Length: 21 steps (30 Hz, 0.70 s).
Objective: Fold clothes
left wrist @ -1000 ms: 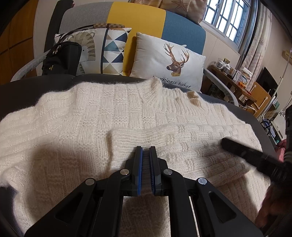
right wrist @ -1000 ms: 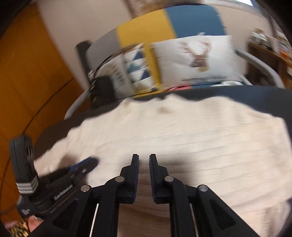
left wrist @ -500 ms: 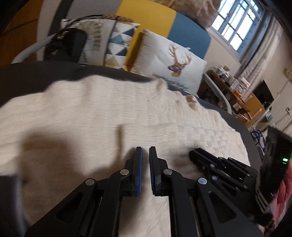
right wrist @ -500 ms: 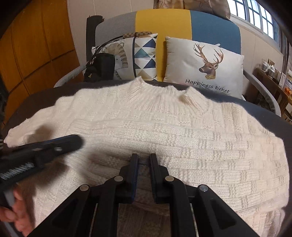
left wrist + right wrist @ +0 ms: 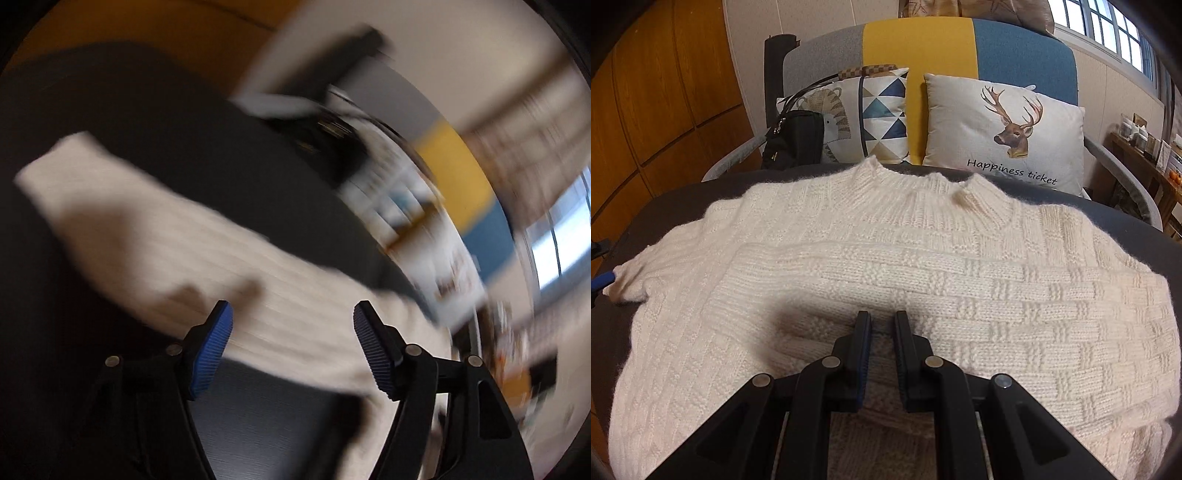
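A cream knitted sweater [image 5: 886,280] lies spread flat on the dark table [image 5: 1126,218], its collar toward the deer cushion [image 5: 1004,133] on the sofa behind. The right gripper [image 5: 882,332] is clenched on a raised fold of the sweater near its lower middle. The left gripper [image 5: 291,325], in a heavily blurred view, has its jaws opening with nothing pinched between them, above the sweater's outstretched sleeve [image 5: 155,243].

Open dark table surface [image 5: 1108,218] left and right of the cream knitted sweater [image 5: 886,266], blocked behind by a black handbag [image 5: 794,138], a triangle-patterned cushion [image 5: 875,114] and a deer-print cushion [image 5: 1004,133].
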### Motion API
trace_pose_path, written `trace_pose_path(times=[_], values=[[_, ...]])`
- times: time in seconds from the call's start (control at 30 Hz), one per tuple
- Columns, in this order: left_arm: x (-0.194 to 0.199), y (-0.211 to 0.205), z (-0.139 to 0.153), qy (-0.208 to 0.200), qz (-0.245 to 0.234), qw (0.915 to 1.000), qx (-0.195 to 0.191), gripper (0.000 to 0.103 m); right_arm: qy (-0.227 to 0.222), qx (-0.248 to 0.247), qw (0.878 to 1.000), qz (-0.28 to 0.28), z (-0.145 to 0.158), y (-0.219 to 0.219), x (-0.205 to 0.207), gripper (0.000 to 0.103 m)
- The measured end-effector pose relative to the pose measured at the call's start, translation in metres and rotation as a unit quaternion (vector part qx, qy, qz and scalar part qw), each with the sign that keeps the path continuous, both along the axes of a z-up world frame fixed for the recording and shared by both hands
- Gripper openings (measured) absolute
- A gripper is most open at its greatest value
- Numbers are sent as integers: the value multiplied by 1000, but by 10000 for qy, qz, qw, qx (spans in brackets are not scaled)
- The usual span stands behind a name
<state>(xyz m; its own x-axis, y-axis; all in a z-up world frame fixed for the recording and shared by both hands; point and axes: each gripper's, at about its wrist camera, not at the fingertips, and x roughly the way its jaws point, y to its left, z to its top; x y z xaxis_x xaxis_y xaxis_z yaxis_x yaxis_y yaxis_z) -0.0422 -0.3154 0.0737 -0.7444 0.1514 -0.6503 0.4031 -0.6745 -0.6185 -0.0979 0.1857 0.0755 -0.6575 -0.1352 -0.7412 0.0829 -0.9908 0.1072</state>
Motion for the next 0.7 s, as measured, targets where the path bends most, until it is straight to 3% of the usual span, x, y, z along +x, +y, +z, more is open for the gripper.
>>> trace_pose_path(times=[0.2,0.47,0.7], values=[[25,-78,-23,-137,1128,9920,550,73,5,42,10000,-1,0,-1,0,12],[16,-96,-37,-185,1268,9890,738,73,6,53,10000,1,0,-2,-1,12],[23,-108,-43,-317,1577,9863,376,73,1,26,10000,7,-1,-2,-1,12]])
